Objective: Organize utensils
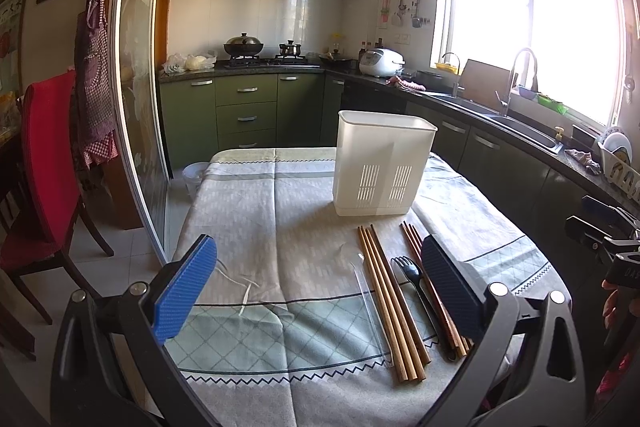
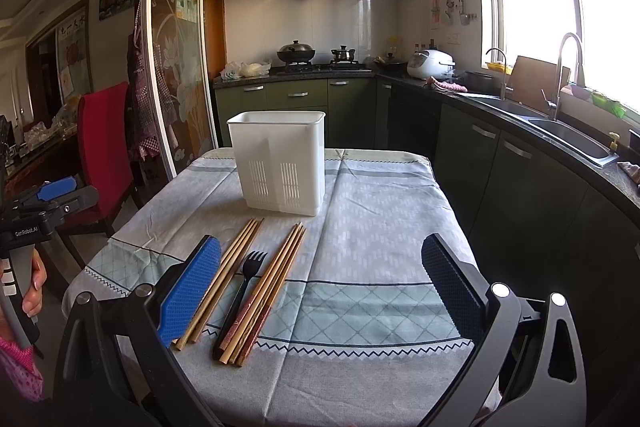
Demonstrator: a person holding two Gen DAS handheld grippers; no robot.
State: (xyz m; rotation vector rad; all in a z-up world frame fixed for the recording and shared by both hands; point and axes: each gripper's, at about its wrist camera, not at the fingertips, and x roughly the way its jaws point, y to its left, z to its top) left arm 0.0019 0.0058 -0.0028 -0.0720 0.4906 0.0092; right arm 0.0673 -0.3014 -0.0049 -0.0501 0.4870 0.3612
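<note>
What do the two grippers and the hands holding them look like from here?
Both the left gripper and right gripper have black frames with silver bolts and blue textured pads. Seen from outside, the left gripper's body reads "GenRobot.AI". The left hand has a pink patterned sleeve below it. No cables are visible.

Both wrist views look forward from low over the near edge of the cloth-covered surface (image 1: 280, 219), facing the stove wall. The left view sits further left, so the white holder (image 1: 382, 163) falls right of centre; the right view puts it left. Both share holder, chopsticks (image 2: 224, 275), kitchen cabinets.
</note>
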